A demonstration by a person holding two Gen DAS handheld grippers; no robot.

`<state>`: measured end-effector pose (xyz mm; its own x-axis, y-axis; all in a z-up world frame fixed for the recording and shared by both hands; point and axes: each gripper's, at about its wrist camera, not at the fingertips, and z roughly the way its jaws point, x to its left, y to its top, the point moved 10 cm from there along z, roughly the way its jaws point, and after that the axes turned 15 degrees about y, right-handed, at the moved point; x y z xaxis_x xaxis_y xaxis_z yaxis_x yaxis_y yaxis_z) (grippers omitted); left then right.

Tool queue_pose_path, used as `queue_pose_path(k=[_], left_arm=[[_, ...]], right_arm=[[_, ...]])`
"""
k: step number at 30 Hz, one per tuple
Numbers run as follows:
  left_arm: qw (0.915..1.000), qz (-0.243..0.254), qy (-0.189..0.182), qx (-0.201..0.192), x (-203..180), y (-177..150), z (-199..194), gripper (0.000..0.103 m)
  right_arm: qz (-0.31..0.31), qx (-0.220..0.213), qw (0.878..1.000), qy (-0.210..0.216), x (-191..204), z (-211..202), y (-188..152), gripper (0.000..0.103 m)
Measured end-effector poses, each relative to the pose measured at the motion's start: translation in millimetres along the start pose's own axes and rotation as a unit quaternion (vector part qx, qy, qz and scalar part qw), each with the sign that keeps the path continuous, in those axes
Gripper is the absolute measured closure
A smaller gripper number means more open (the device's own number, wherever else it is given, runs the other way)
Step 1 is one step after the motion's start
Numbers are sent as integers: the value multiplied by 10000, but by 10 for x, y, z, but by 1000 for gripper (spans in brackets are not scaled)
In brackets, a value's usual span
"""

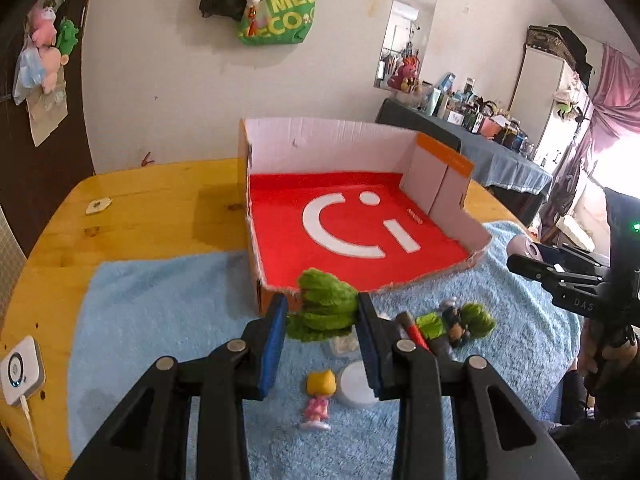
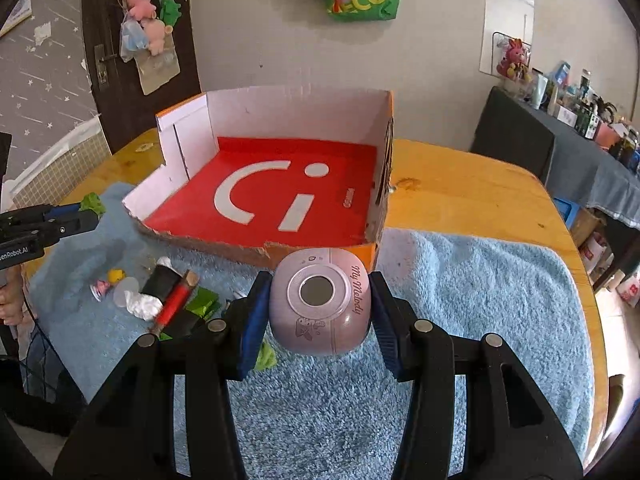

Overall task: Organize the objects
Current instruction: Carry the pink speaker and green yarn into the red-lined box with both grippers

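My left gripper (image 1: 323, 312) is shut on a green fuzzy toy (image 1: 324, 312), held above the blue towel (image 1: 160, 320) just before the torn front edge of the cardboard box (image 1: 340, 140) with the red floor. My right gripper (image 2: 319, 292) is shut on a pink rounded device (image 2: 318, 300) marked "My Melody", also close to the box (image 2: 300, 116) front. On the towel lie a yellow-haired figure in pink (image 1: 318, 400), a white round cap (image 1: 356, 384), a green-haired figure (image 1: 460, 326) and a red stick (image 1: 416, 334). The box holds nothing.
The towel and box rest on a round wooden table (image 1: 140, 208). A white square device (image 1: 20, 368) with a cable sits at the table's left edge. A cluttered side table (image 2: 580, 140) stands to the right. Bags and plush toys hang on the wall behind.
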<state>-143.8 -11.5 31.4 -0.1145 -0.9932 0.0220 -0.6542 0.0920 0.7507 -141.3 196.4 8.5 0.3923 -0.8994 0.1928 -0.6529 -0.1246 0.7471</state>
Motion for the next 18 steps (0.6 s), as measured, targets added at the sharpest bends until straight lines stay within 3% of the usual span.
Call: queue_pose_path(k=[8,15,18], left_arm=[[9995,206,84,-242,-149,484,97,67],[9976,600,312,138,-275,683,586,67],[9962,696,401,348,-287,671,788,67]], right_arm=[[-245,-166,9995,106,32,98,502,57],[-257,366,9985,304,-61,626,768,57],[-341,621,9973,192,-119,835,817,57]])
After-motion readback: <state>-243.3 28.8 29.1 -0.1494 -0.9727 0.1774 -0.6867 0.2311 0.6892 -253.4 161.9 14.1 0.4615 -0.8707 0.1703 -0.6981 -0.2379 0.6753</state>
